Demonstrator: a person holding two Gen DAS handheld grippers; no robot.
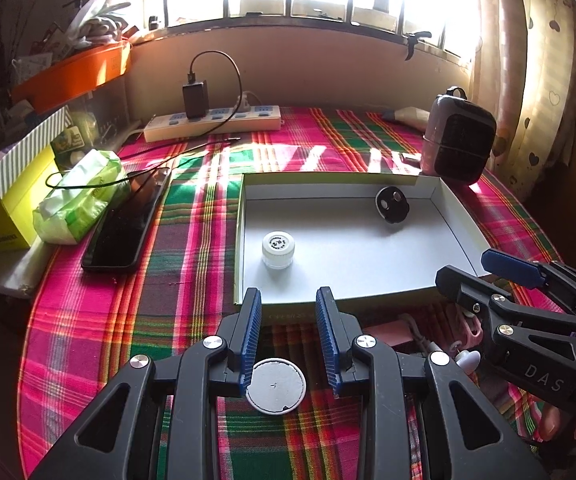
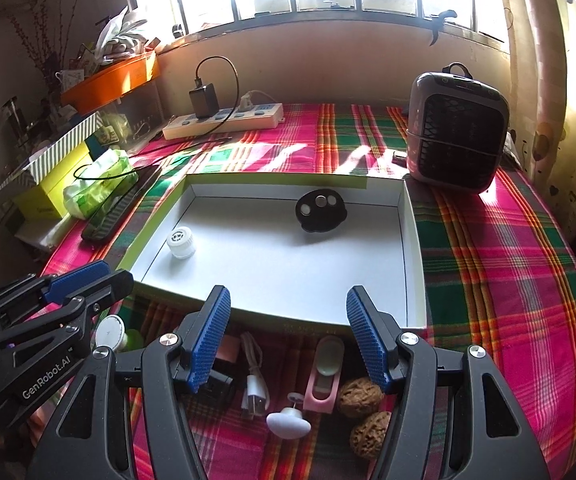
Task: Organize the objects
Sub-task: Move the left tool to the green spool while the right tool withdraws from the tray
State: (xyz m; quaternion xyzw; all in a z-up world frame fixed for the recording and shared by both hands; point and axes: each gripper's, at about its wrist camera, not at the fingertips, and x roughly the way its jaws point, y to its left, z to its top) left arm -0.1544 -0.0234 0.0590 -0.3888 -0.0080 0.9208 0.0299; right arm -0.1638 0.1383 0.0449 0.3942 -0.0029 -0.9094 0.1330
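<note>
From the left wrist, the left gripper (image 1: 290, 340) hangs with jaws parted over a round white disc (image 1: 275, 386) on the plaid cloth (image 1: 192, 240); ahead lies the shallow box (image 1: 454, 224), holding a white cap (image 1: 278, 249) and, farther right, a black fob (image 1: 392, 204).

From the right wrist, the right gripper (image 2: 288, 340) gapes wide, holding nothing; below its fingers lie a white cable (image 2: 254, 384), pink clip (image 2: 324, 376), white knob (image 2: 288, 422) and two walnuts (image 2: 360, 398); the box sits just ahead.

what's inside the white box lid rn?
Inside the white box: a small white bottle cap near its left side and a black round piece with three discs by the far wall. Nothing else shows; the near wall hides only a sliver of floor.
</note>
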